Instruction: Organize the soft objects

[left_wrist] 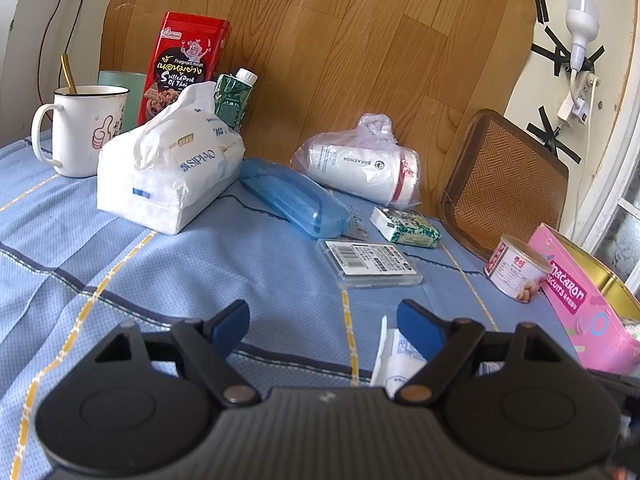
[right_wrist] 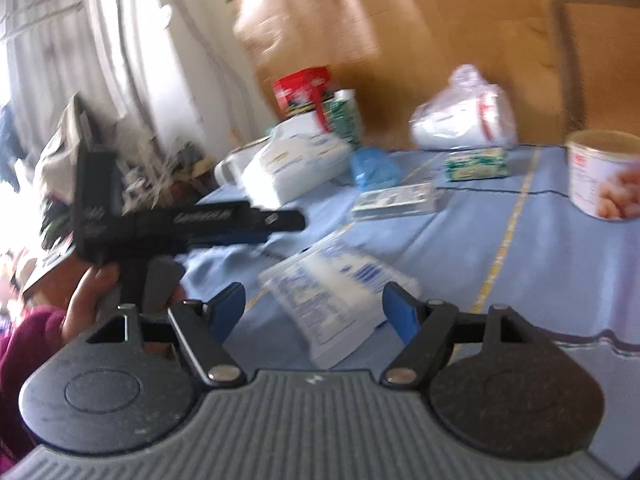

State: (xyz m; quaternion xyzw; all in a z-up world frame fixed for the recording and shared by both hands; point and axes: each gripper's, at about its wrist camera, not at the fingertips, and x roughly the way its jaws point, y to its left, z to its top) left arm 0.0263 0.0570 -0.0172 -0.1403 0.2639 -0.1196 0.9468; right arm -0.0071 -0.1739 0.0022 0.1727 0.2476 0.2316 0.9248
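Observation:
A white tissue pack (left_wrist: 168,168) marked SIPIAO lies at the back left of the blue cloth (left_wrist: 208,272); it also shows in the right wrist view (right_wrist: 296,160). A flat white and blue soft packet (right_wrist: 336,300) lies on the cloth between the open fingers of my right gripper (right_wrist: 314,312); its corner shows in the left wrist view (left_wrist: 394,360) under the right finger of my left gripper (left_wrist: 324,328). The left gripper is open and empty above the cloth. A small green tissue pack (left_wrist: 406,227) lies further back. The right wrist view is blurred.
A white mug (left_wrist: 82,128), red tin (left_wrist: 184,64), green carton (left_wrist: 234,96), blue case (left_wrist: 294,198), bagged white bottle (left_wrist: 360,168), clear card case (left_wrist: 370,262), small can (left_wrist: 516,268), pink biscuit tin (left_wrist: 580,304) and woven tray (left_wrist: 504,184) stand around.

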